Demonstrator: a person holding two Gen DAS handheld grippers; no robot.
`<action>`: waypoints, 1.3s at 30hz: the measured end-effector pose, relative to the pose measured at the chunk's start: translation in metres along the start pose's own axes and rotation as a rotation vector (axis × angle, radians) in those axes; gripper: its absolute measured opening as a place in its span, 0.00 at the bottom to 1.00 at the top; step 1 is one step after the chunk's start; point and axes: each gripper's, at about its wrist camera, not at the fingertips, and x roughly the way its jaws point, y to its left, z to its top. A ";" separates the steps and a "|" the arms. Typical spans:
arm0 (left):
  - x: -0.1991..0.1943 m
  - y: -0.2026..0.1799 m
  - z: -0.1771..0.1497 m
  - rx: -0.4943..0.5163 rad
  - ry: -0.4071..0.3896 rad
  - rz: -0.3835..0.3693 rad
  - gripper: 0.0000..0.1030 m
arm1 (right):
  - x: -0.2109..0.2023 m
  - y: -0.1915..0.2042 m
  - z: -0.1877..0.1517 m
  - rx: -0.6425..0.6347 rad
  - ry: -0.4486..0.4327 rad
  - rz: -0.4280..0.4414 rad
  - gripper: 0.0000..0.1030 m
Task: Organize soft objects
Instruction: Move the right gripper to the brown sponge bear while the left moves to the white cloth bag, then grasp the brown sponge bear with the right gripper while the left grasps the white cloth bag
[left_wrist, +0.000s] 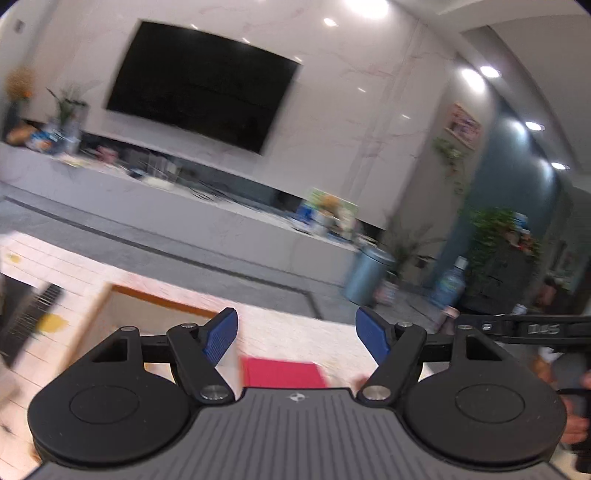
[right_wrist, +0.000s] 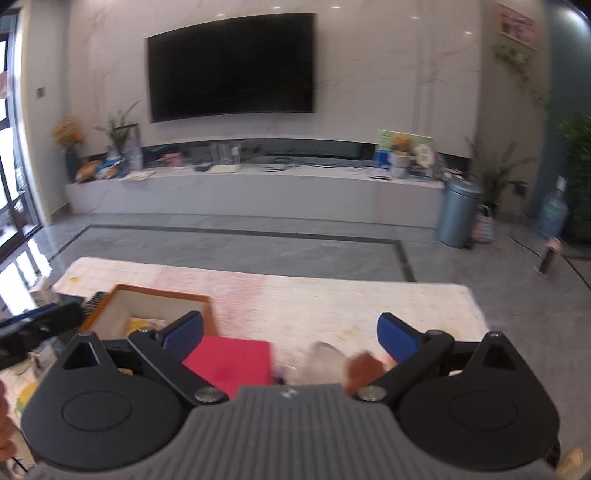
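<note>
A wide black television (right_wrist: 232, 66) hangs on the pale marble wall, above a long low white shelf (right_wrist: 255, 192) crowded with small items, flowers and boxes. A grey tiled floor (right_wrist: 236, 251) runs in front of it, with a round grey bin (right_wrist: 458, 212) at the right end of the shelf.

Nearer the cameras lies the tabletop (right_wrist: 332, 302), covered in a pale cloth with a faint pink and yellow pattern. On its left part stands an open box (right_wrist: 122, 299) with an orange-brown rim and a light inside; something yellow lies in it, too blurred to name.

A pink folded cloth (right_wrist: 231, 363) lies flat on the tabletop just right of the box, close below both cameras. Right of it are a clear crumpled thing (right_wrist: 325, 360) and a small brown thing (right_wrist: 364, 367), both blurred.

The left claw (left_wrist: 297, 334) points slightly downward over the tabletop, tilted so the room leans in its view. Its blue pads (left_wrist: 221, 334) are spread wide with nothing between them; the pink cloth lies below the gap, untouched.

The right claw (right_wrist: 290, 334) points more steeply down and sits level. Its pads are also spread wide and grip nothing, with the pink cloth below its left finger (right_wrist: 184, 332).
</note>
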 end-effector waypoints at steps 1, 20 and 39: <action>0.001 -0.005 -0.002 -0.004 0.013 -0.025 0.83 | -0.002 -0.013 -0.004 0.017 0.002 -0.012 0.95; 0.087 -0.066 -0.101 0.249 0.224 0.059 0.83 | 0.113 -0.103 -0.101 0.202 0.157 -0.159 0.96; 0.172 -0.101 -0.138 0.322 0.413 0.047 0.83 | 0.237 -0.153 -0.136 0.412 0.351 0.068 0.90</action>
